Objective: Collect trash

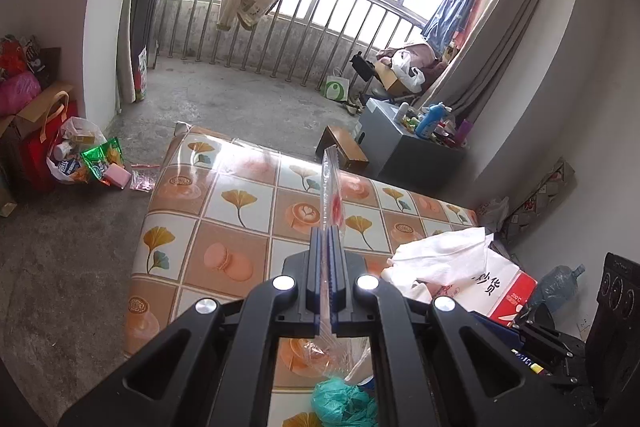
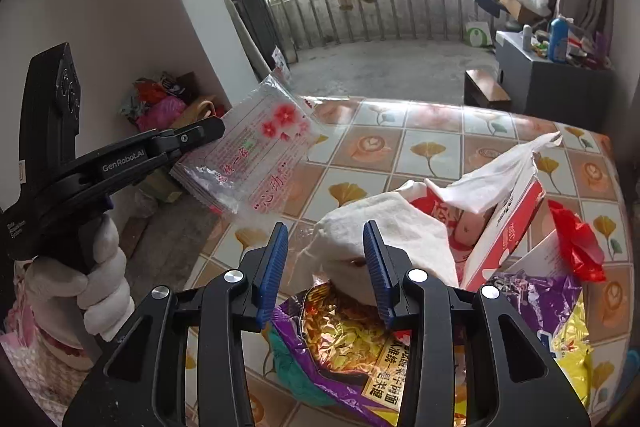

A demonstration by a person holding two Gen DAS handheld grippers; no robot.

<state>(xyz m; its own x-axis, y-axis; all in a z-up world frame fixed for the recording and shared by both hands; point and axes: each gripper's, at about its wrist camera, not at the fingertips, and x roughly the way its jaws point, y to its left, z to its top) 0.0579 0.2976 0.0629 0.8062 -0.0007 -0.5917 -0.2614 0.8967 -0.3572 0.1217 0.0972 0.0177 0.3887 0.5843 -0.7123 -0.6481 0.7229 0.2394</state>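
The clear plastic wrapper [image 2: 256,155] with red flowers and red Chinese print, too small to read, is pinched in the left tongs [image 2: 218,127], whose pads are clenched flat on one edge. In the left wrist view the wrapper [image 1: 331,195] stands edge-on, its long axis running straight out from the blue pads above the bench [image 1: 240,187], which wears a tile-pattern cover of ginkgo leaves and coffee cups. The arm of the left tongs bears the words "GenRobot.AI". A white-gloved hand [image 2: 96,283] grips its handle.

To the right of the wrapper, on the bench, lies a heap of trash: a white plastic bag [image 2: 392,227], a red and white carton [image 2: 508,227] marked "200°C", a purple and gold snack bag [image 2: 344,339] with Chinese characters, and a crumpled red bag [image 2: 576,239]. The right tongs [image 2: 326,267] hang over this heap, released, pads parted with the white bag showing between them, not pressed.
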